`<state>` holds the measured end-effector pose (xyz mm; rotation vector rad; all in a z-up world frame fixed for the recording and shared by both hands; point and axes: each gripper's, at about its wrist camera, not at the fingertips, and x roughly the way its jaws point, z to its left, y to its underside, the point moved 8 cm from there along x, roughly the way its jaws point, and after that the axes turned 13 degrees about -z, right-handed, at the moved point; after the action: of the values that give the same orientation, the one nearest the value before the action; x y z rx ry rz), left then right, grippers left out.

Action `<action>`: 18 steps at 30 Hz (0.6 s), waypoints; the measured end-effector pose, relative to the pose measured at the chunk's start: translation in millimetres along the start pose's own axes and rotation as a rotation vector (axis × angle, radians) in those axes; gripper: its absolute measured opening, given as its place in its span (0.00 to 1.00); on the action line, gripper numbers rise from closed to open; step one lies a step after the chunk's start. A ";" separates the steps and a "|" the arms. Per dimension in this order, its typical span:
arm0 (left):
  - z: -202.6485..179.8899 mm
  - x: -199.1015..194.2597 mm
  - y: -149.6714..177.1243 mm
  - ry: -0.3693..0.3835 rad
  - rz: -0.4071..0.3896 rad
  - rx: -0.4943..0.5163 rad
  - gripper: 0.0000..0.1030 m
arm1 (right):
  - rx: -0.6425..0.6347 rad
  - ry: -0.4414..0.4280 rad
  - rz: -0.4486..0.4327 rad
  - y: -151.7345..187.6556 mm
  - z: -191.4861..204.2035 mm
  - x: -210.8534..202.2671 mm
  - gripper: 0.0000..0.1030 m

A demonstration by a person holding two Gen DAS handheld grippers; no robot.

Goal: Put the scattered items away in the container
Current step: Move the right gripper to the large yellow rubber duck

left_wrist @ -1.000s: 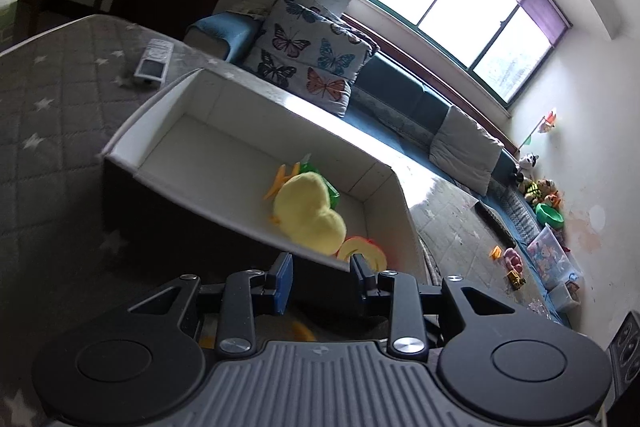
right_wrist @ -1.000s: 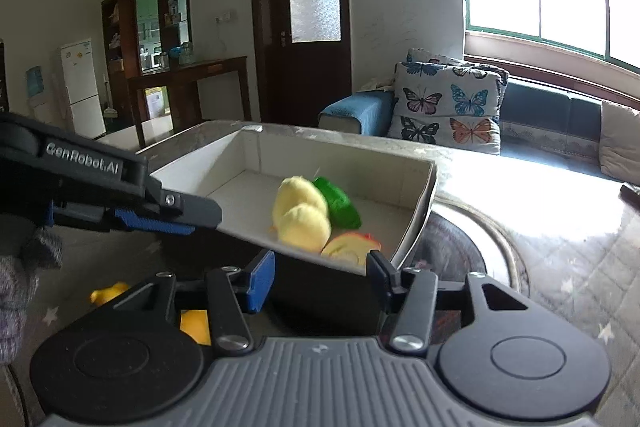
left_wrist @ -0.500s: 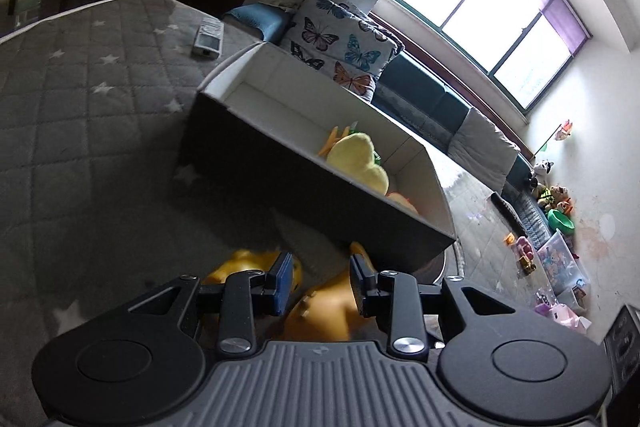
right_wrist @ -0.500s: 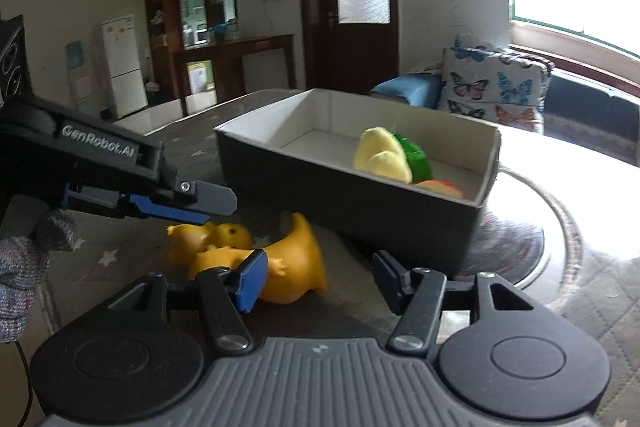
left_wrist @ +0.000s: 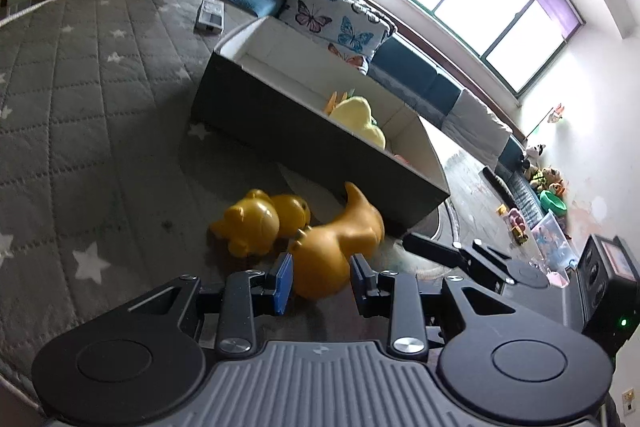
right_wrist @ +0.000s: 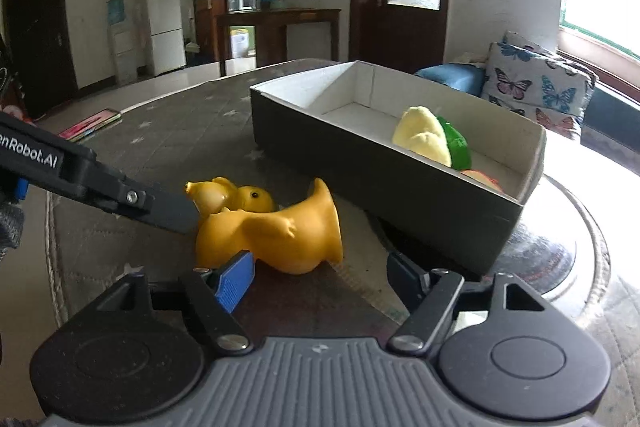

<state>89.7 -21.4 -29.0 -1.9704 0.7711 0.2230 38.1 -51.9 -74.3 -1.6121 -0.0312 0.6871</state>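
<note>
On the quilted table [left_wrist: 80,99], two yellow toys lie out: a small bear [left_wrist: 250,227] and, touching it, a tipped dinosaur [left_wrist: 340,247]. The left gripper [left_wrist: 322,277] straddles the dinosaur, jaws apart, gripping nothing. Further right, the box [right_wrist: 400,183] holds a plush toy [right_wrist: 424,139] (green piece [right_wrist: 458,145] behind). The right gripper [right_wrist: 320,275] gapes empty. Two toys remain.

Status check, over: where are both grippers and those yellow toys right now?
Left gripper open, jaws either side of the yellow dinosaur toy. Right gripper open, empty. Yellow duck toy beside it, both outside the box. Nothing blocking.
</note>
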 end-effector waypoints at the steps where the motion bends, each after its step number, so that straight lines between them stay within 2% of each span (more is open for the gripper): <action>1: 0.5 0.2 1.5 -0.002 0.004 -0.001 0.33 | -0.008 -0.007 0.001 0.2 0.5 1.5 0.73; 11: 7.2 5.9 7.5 -0.026 0.021 -0.012 0.32 | -0.069 -0.076 -0.011 2.2 6.5 1.3 0.73; 18: 12.0 6.3 7.8 -0.037 0.019 -0.021 0.32 | -0.113 -0.144 -0.038 4.6 28.3 -6.7 0.71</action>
<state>91.8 -16.5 -43.8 -1.9738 0.7664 0.2790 18.4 -30.0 -75.7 -1.6634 -0.2080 0.7823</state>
